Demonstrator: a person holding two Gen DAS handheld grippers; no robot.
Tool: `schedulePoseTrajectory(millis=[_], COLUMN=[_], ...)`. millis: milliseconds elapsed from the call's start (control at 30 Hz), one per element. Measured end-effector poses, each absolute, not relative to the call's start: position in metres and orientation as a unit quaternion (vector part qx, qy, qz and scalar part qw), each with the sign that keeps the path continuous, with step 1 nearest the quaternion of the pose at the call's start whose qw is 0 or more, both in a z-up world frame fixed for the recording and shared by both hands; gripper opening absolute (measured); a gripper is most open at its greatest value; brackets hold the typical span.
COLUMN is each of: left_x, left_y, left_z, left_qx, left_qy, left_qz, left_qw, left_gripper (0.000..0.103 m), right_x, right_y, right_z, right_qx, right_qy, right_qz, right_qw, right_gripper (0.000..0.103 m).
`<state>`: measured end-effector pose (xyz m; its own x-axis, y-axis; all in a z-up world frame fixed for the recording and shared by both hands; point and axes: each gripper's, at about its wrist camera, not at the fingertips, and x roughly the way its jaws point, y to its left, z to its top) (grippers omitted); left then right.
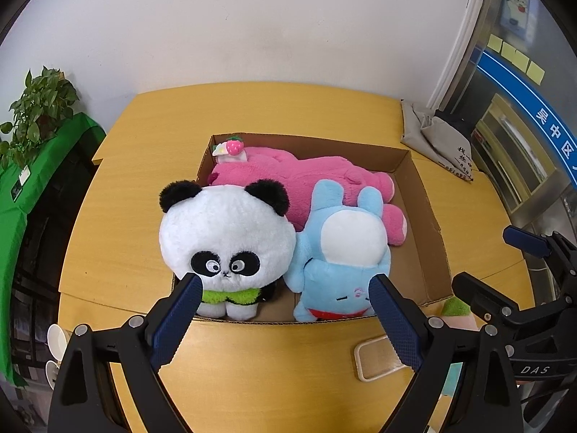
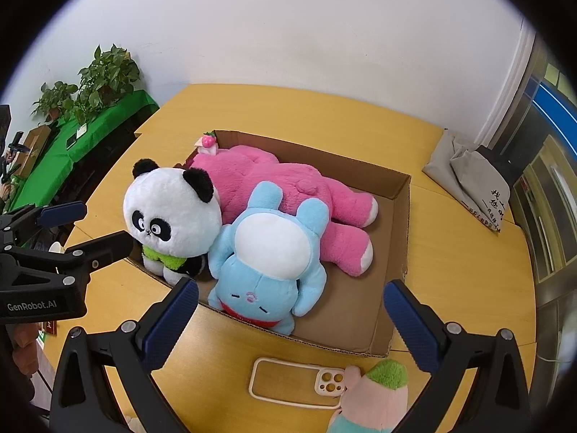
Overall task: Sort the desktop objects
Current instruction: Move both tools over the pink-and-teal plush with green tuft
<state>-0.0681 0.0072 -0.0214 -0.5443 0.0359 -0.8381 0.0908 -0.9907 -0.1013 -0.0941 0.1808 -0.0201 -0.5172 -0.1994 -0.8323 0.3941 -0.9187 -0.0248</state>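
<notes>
Cardboard box point(image 2: 398, 216) right half bare | toys crowd left wall | both tongs point(image 1: 285, 292) point(image 2: 290, 301) wide open, empty

an office-like room: a plain white wall point(image 1: 252, 18) behind a wooden table point(image 1: 119, 223), potted plants point(image 2: 104, 75) on a green-covered side table point(image 2: 83, 140) at far left, and at far right a glass door point(image 1: 519, 144) with yellow sticky notes point(image 1: 515, 54) and a blue sign band point(image 1: 541, 108).
</notes>
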Motion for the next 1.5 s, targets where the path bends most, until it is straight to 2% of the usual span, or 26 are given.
schedulePoseTrajectory(millis=[1167, 1367, 1500], left_x=[-0.044, -0.043, -0.046], left_y=[0.048, 0.074, 0.100], left_z=[-0.007, -0.015, -0.031], left_qx=[0.475, 0.489, 0.510], left_qy=[0.046, 0.039, 0.050], left_qz=[-0.878, -0.871, -0.858], left_qw=[0.008, -0.007, -0.041], left_gripper=[0.096, 0.096, 0.096], right_x=[-0.062, -0.051, -0.034], right_y=[0.224, 0.263, 0.317], right_z=[-0.005, -0.009, -0.037], right_qx=[0.444, 0.433, 0.443], right_qy=[0.072, 0.040, 0.021], right_qz=[-0.876, -0.884, -0.884], right_qw=[0.175, 0.172, 0.149], right_gripper=[0.103, 0.103, 0.103])
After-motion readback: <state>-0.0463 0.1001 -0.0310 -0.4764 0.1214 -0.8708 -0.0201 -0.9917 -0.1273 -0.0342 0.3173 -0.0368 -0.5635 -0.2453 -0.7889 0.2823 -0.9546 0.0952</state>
